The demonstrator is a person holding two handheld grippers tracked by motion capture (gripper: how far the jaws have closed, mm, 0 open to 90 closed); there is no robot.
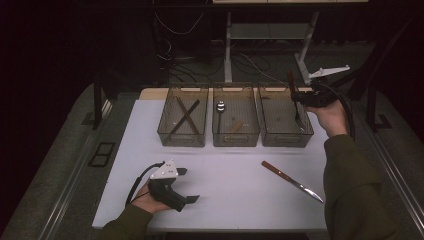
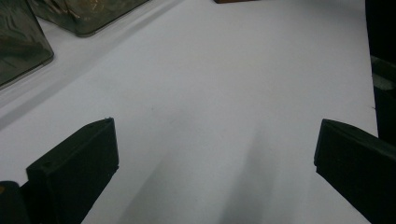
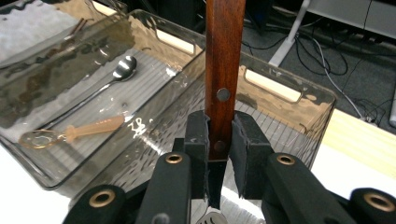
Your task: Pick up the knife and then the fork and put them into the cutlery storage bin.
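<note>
Right gripper [image 1: 298, 95] is clenched on a wooden-handled fork [image 3: 223, 70] – pads pinch the handle near its lower rivet, handle pointing up, the metal end hanging below the jaws over the right bin [image 1: 305, 138] of 3 clear bins. The middle bin [image 1: 235, 140] holds a metal spoon [image 1: 220, 107] and a small tan-handled spoon [image 3: 74, 132]; the left bin [image 1: 181, 139] holds 2 crossed dark sticks [image 1: 184, 116]. A wooden-handled knife [image 1: 292, 181] lies on the white table [image 1: 225, 195], near the right forearm. Left gripper [image 1: 189, 185] rests low over the bare table – jaws released, wide apart, nothing between them
</note>
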